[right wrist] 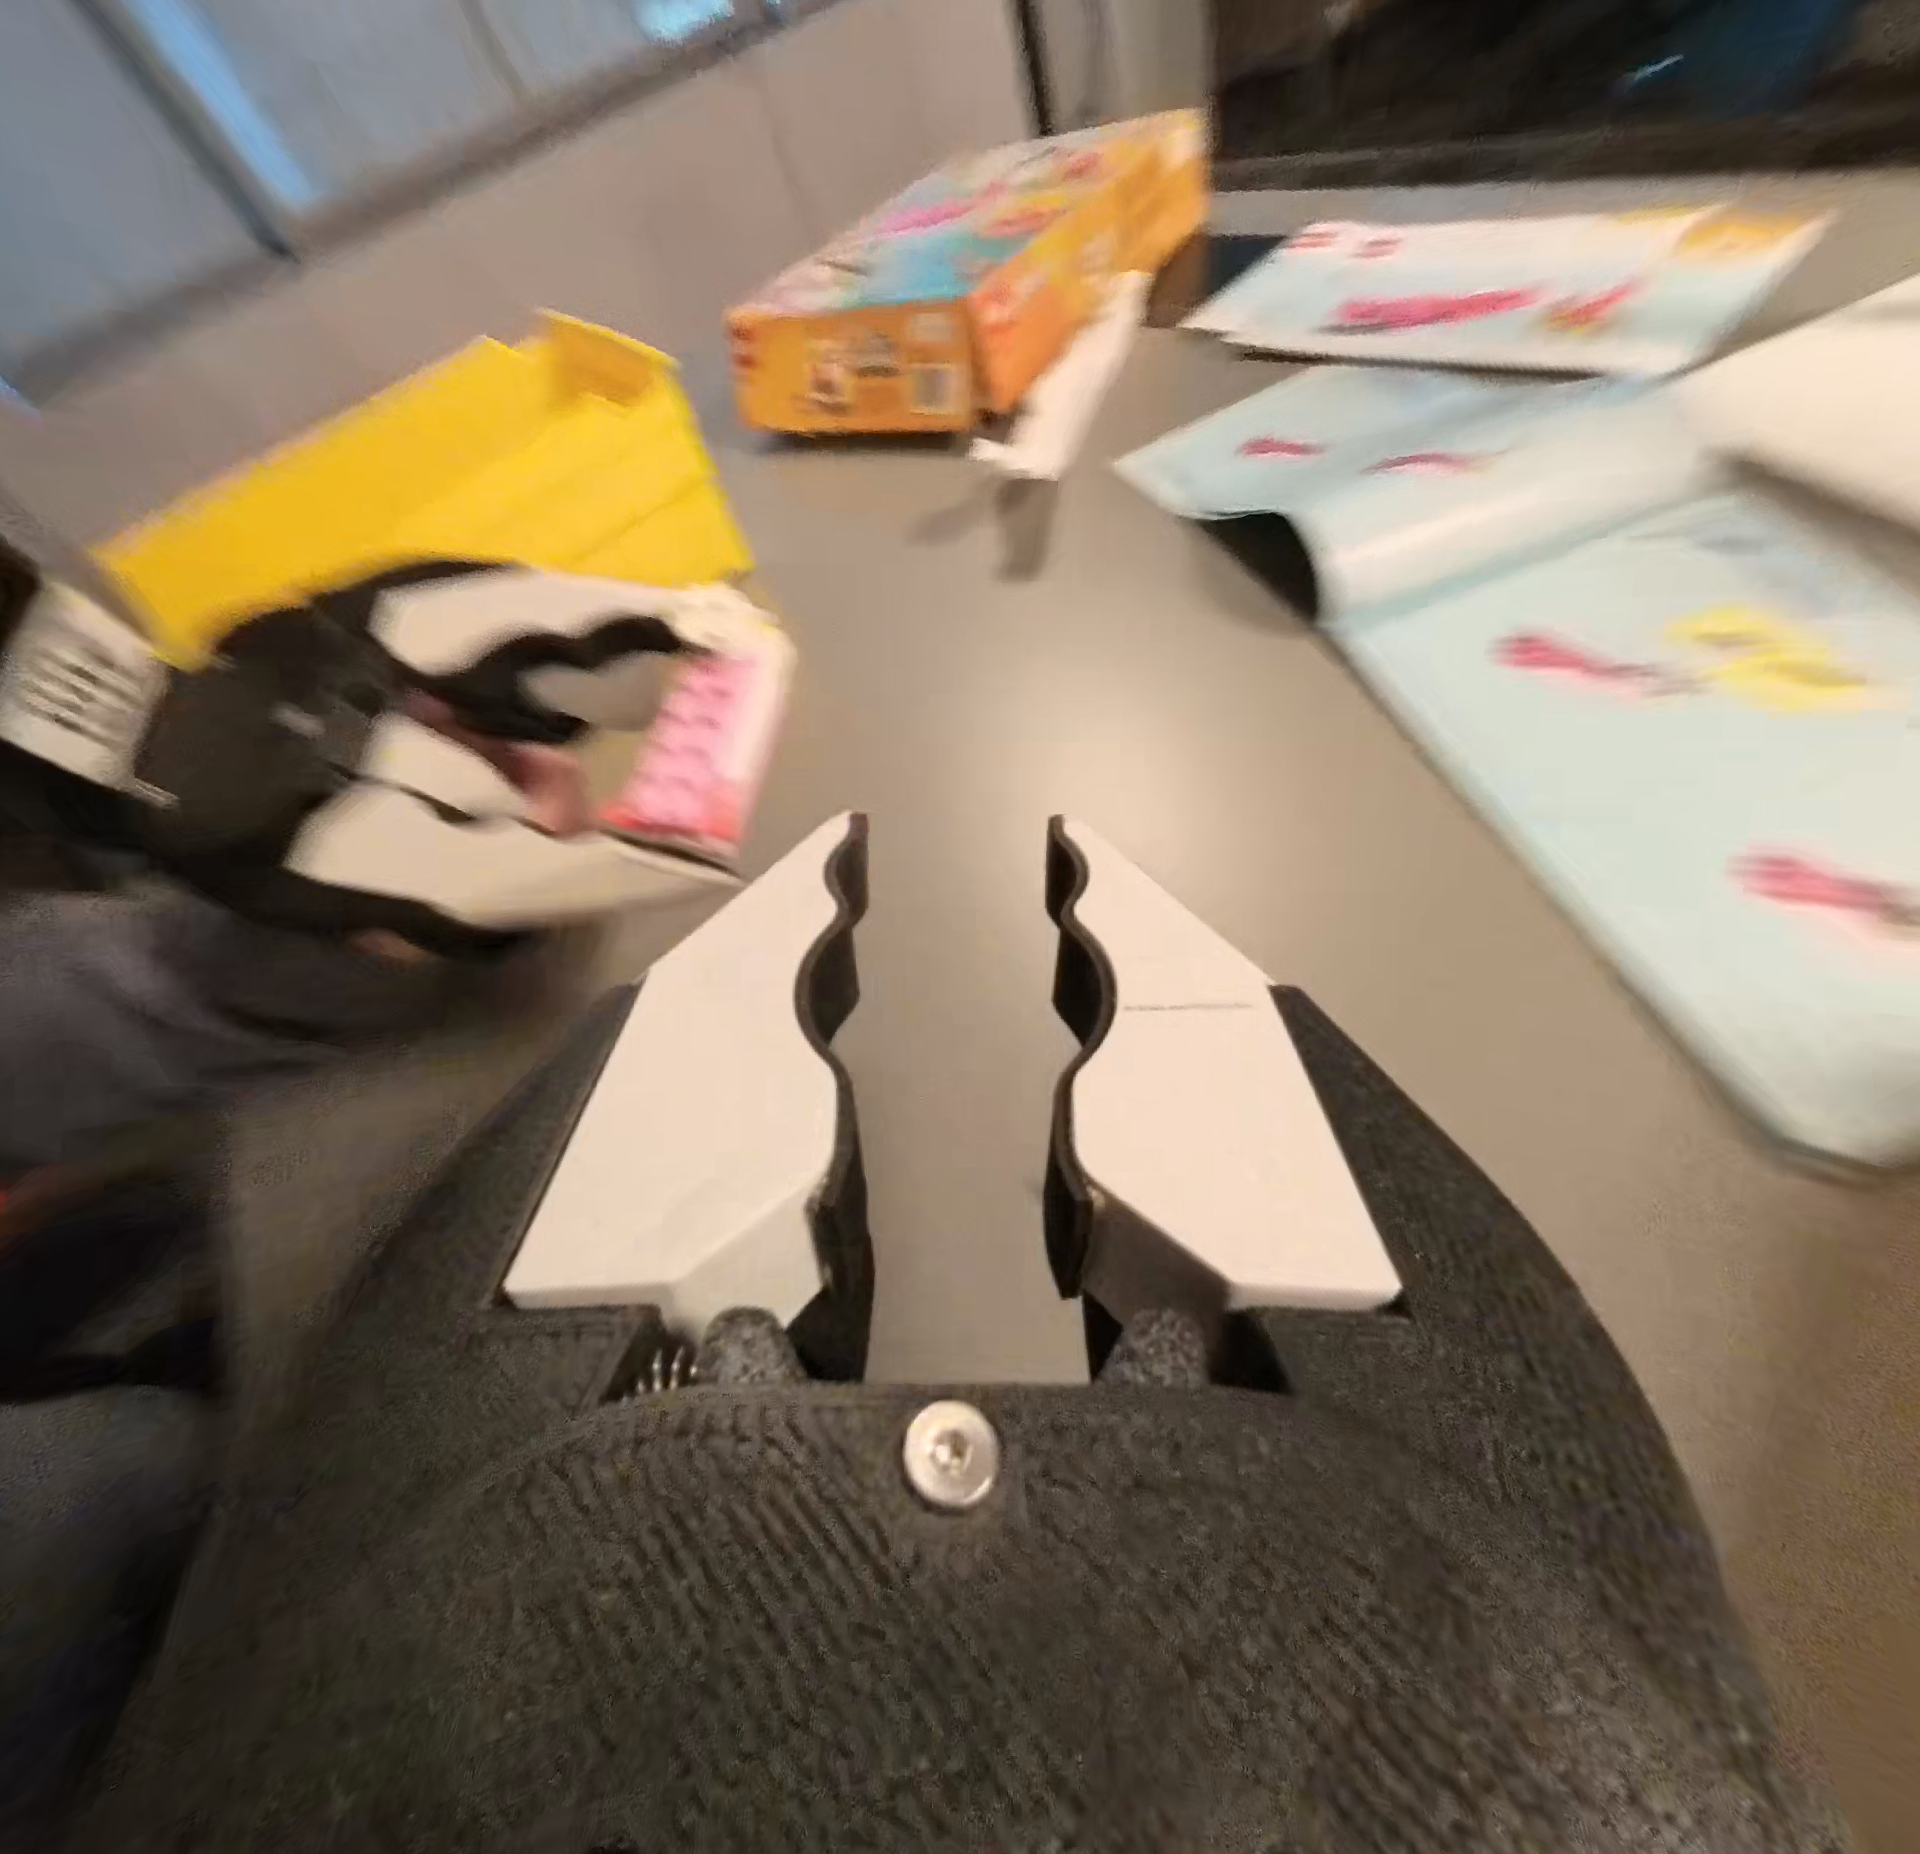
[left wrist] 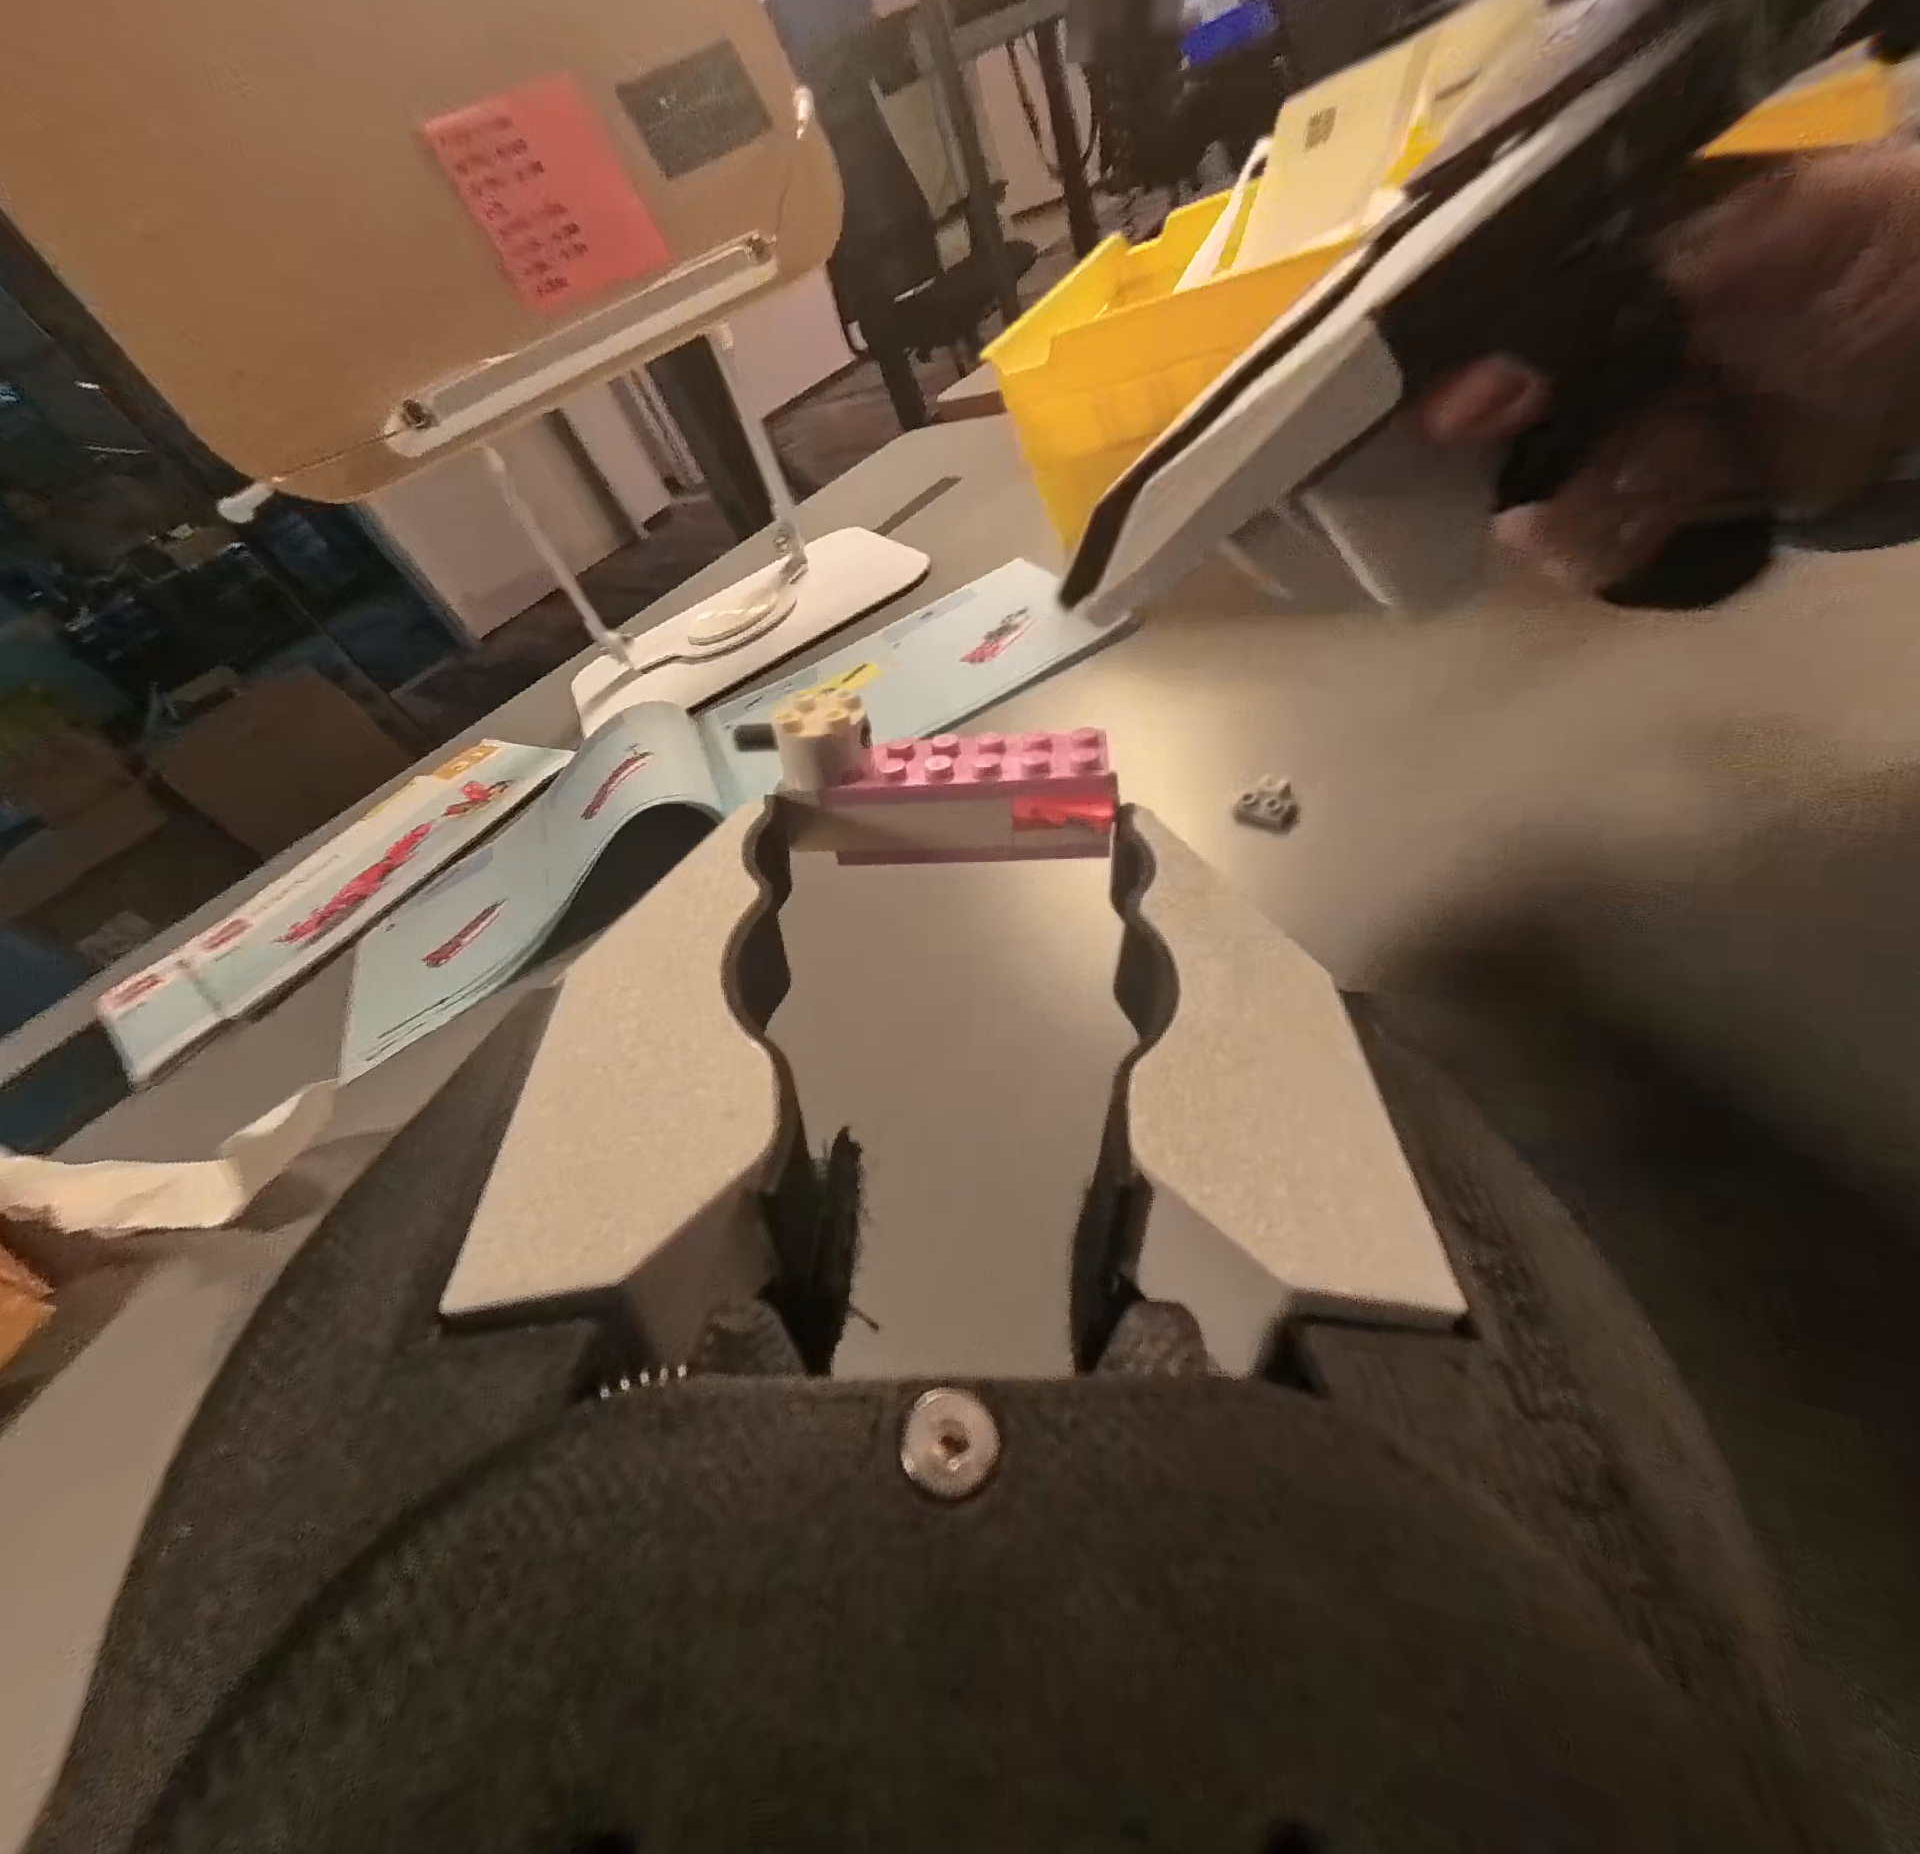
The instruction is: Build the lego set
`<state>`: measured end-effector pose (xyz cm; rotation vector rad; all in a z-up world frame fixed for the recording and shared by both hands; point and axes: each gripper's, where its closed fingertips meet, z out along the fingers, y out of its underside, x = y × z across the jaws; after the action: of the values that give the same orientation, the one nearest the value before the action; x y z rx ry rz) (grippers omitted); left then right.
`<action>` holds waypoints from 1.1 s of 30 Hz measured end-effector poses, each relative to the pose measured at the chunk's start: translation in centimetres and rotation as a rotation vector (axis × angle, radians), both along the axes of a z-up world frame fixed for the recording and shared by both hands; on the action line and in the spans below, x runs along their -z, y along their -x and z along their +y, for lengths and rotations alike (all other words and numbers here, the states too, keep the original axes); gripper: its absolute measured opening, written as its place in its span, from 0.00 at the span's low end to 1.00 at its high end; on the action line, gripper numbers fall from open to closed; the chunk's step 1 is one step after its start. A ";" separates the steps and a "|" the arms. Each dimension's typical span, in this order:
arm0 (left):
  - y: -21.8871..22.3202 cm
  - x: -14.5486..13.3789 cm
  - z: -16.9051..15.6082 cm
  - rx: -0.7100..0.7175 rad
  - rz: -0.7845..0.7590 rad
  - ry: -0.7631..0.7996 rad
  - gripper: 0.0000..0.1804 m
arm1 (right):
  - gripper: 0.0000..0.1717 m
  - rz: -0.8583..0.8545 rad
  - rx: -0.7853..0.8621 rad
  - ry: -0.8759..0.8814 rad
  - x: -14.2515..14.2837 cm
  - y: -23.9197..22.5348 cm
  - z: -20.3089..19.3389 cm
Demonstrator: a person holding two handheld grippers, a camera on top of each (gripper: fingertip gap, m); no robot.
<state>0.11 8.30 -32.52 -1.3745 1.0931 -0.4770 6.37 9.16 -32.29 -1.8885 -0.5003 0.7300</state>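
Note:
My left gripper (left wrist: 945, 828) is shut on a small brick assembly. It consists of a long pink brick (left wrist: 977, 765) with a tan round brick (left wrist: 816, 739) on its left end and a red piece (left wrist: 1065, 815) at its right side. The fingertips press on both ends, and the assembly is held above the grey table (left wrist: 1351, 744). The right wrist view shows the left gripper (right wrist: 468, 713) with the pink brick (right wrist: 707, 755), blurred. My right gripper (right wrist: 954, 838) is open and empty above bare table. It also shows in the left wrist view (left wrist: 1195, 474), in a person's hand.
A small grey piece (left wrist: 1268, 802) lies on the table to the right. An open light-blue instruction booklet (left wrist: 520, 869) lies to the left, and also shows in the right wrist view (right wrist: 1558, 713). A yellow bin (left wrist: 1122, 350), an orange box (right wrist: 966, 277) and a tan panel on a white stand (left wrist: 416, 194) stand behind.

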 end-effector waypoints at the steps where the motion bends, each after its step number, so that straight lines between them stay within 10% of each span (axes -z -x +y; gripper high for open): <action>1: -0.1 -0.1 -0.3 0.039 -0.025 0.023 0.34 | 0.18 -0.103 0.028 -0.027 0.6 -1.8 0.1; 12: -1.1 0.3 -2.1 0.257 -0.086 0.143 0.34 | 0.18 -0.456 -0.189 0.067 8.1 -3.8 -3.4; 33: -1.4 0.0 -4.1 0.420 -0.113 0.211 0.34 | 0.08 -0.462 -0.421 0.021 8.6 -2.0 -3.3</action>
<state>1.52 4.24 -32.52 -1.2793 1.2679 -0.9877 8.38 5.84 -40.93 -1.9967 -1.2120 0.5572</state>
